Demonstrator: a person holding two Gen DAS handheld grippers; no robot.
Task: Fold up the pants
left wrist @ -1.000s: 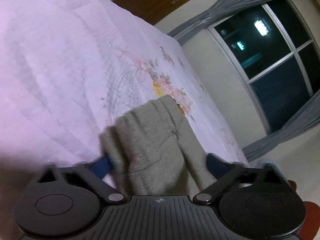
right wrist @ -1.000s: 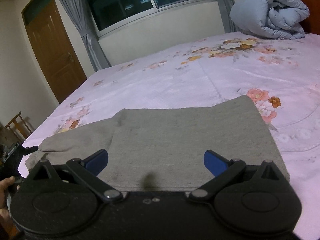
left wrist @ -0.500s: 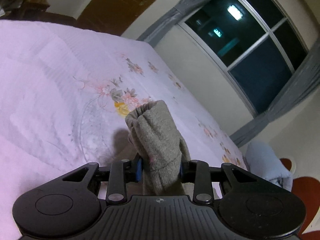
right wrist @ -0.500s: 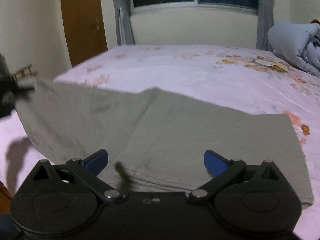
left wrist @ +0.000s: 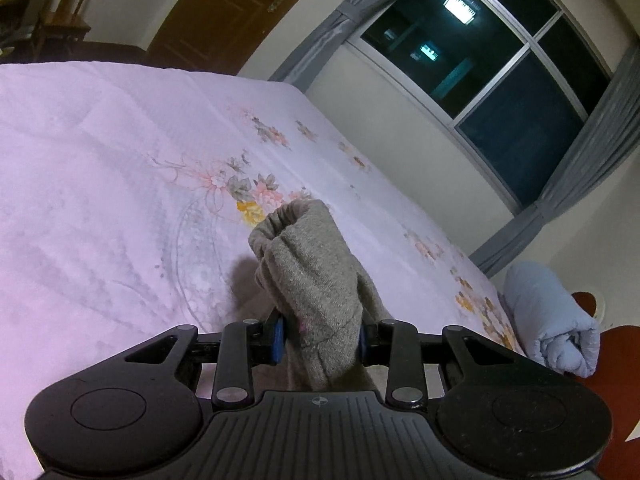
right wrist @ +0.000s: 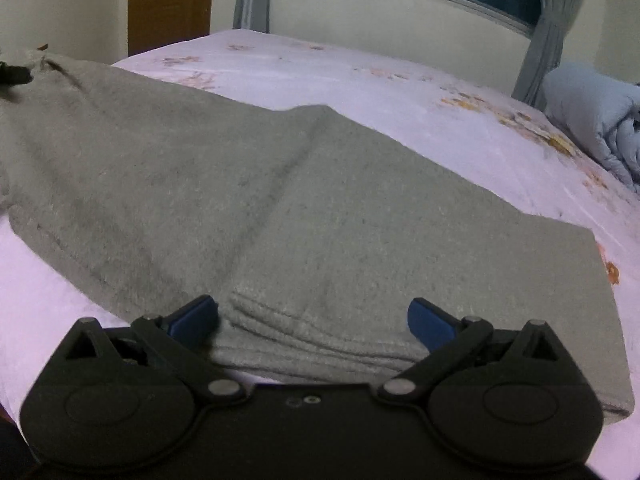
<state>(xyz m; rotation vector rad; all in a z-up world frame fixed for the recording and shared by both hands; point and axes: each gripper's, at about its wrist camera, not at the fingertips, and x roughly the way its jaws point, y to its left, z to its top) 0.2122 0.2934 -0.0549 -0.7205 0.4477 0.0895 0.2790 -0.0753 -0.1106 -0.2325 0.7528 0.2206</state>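
**Cuff pinched, waistband free**

My left gripper (left wrist: 320, 340) clamps the bunched cuff of the grey pants (left wrist: 310, 276), lifted above the bedsheet (left wrist: 100, 168). My right gripper (right wrist: 312, 320) stands wide, the waistband at twelve o'clock between its fingers.

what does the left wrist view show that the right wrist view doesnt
Only the left wrist view shows the left gripper shut on the bunched cuff end of the grey pants, lifted off the bed, and the wooden chair by the door.

Only the right wrist view shows the right gripper open over the folded waistband edge, with the rest of the pants spread flat.

Both show the pink floral bedsheet, the rolled blue duvet, the wooden door, the window and the grey curtains.
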